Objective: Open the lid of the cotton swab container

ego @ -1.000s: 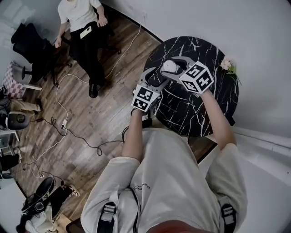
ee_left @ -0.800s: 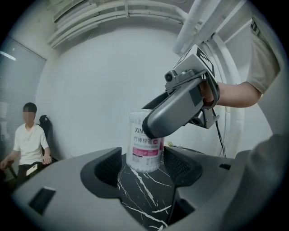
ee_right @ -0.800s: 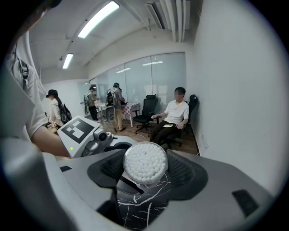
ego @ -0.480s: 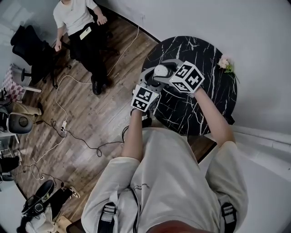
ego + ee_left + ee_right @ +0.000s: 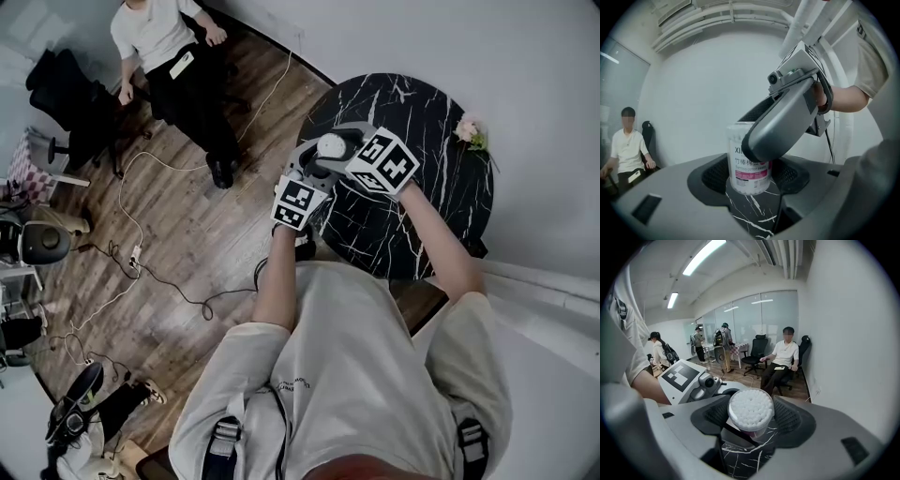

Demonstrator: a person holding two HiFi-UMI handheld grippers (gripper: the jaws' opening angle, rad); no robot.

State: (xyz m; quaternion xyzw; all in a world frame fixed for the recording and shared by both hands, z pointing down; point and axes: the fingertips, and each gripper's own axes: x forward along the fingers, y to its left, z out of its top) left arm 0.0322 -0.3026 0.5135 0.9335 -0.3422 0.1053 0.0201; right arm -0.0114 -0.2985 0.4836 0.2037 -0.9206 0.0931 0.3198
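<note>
swab container [image 5: 330, 145] on table [image 5: 441, 141], near its edge

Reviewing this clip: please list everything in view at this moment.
cotton swab container: one, clear with pink label, on the table between both grippers
table: one, round, black marble
flowers: one small bunch, pink, table's far edge
seated person: one, white top, near the wall
office chairs: at least two, black, near that person
cables: several, on the wood floor
standing people: three, room's far end
left gripper: grey, shut on container's base
right gripper: grey, shut on its top
</note>
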